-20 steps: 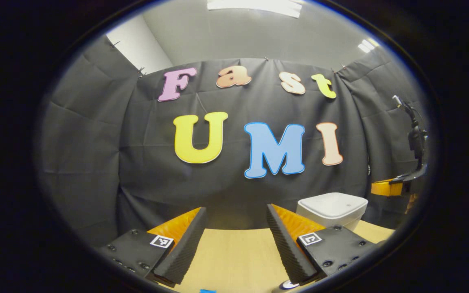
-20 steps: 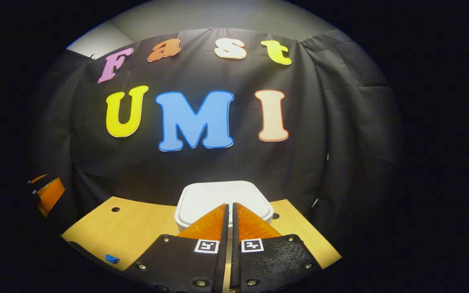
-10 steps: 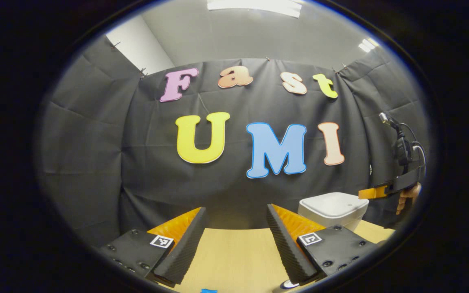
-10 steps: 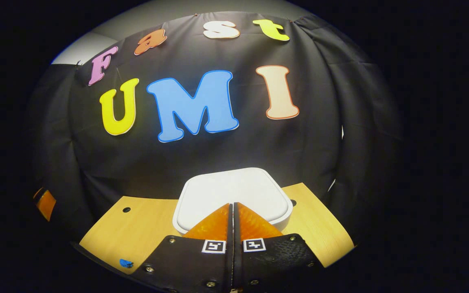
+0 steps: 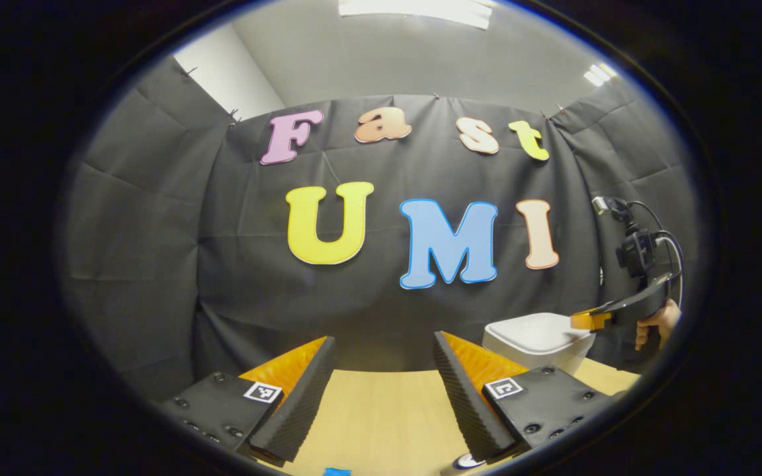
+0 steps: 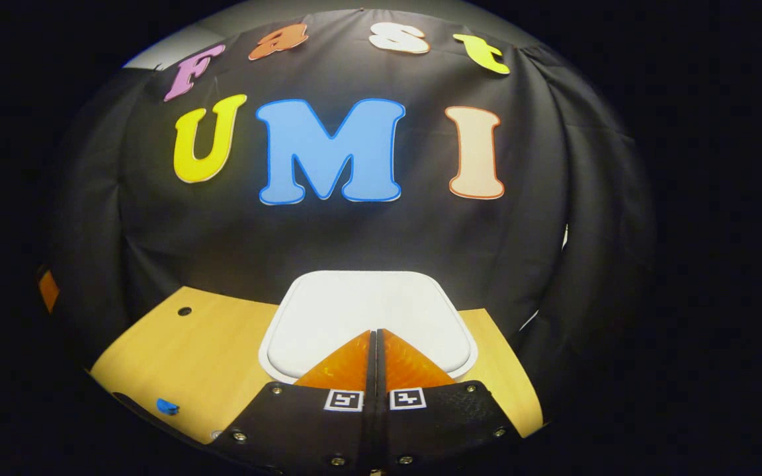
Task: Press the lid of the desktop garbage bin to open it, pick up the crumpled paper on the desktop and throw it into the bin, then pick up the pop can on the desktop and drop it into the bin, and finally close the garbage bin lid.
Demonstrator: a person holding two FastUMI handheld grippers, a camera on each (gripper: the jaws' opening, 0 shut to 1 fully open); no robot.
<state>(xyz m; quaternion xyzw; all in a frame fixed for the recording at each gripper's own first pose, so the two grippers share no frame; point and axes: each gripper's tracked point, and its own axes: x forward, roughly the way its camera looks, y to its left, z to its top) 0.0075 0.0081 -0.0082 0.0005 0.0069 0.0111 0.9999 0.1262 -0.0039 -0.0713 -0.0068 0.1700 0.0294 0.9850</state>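
Observation:
The white garbage bin (image 6: pixel 368 311) stands at the back of the wooden desk with its lid down. My right gripper (image 6: pixel 374 332) is shut with nothing in it, its tips over the near edge of the lid. In the left gripper view the bin (image 5: pixel 536 334) sits at the right, and the right gripper (image 5: pixel 592 319), held by a hand (image 5: pixel 655 324), reaches its tip just above the lid. My left gripper (image 5: pixel 381 344) is open over the bare desk, left of the bin. A round can top (image 5: pixel 467 463) peeks in at the bottom edge.
The wooden desk (image 6: pixel 176 350) has a small hole (image 6: pixel 184 311) near its back left. A small blue mark (image 6: pixel 167 406) lies near the front left edge; the blue mark (image 5: pixel 337 472) is also at the bottom of the left gripper view. The black cloth wall hangs close behind the bin.
My right gripper has moved down and forward toward the bin lid, which now looks larger and closer. The left gripper has stayed still.

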